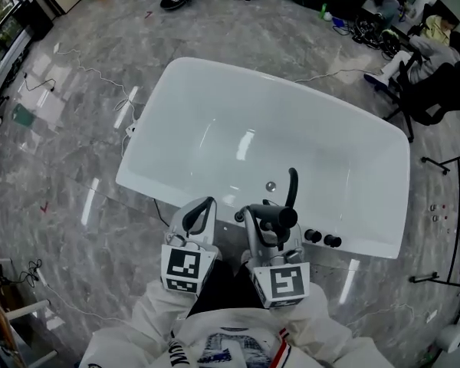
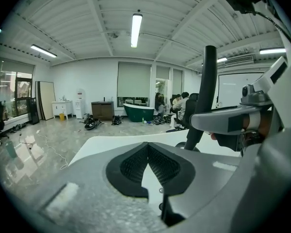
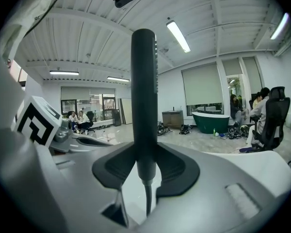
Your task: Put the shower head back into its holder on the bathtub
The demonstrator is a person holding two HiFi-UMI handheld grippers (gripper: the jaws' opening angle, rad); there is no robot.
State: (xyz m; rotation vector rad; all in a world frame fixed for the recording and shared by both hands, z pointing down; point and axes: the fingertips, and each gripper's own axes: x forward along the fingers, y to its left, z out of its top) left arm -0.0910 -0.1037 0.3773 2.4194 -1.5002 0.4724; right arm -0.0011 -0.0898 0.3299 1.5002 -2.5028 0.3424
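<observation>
A dark grey shower head [image 1: 292, 188] stands upright in my right gripper [image 1: 270, 225], which is shut on its handle. In the right gripper view the handle [image 3: 144, 96] rises between the pads and its hose [image 3: 148, 200] hangs below. The gripper is over the near rim of the white bathtub [image 1: 176, 75], just left of two black tap knobs [image 1: 322, 238]. My left gripper [image 1: 202, 209] is beside it on the left, with its pads [image 2: 136, 164] meeting and nothing between them. The left gripper view shows the shower head [image 2: 207, 96] to its right. I cannot make out the holder.
A round drain [image 1: 271, 185] sits on the tub's inner wall ahead. Cables trail over the marble floor [image 1: 84, 71] to the left. Office chairs [image 1: 425, 90] and stand legs [image 1: 445, 163] are to the right. A green tub [image 3: 211, 120] stands far back.
</observation>
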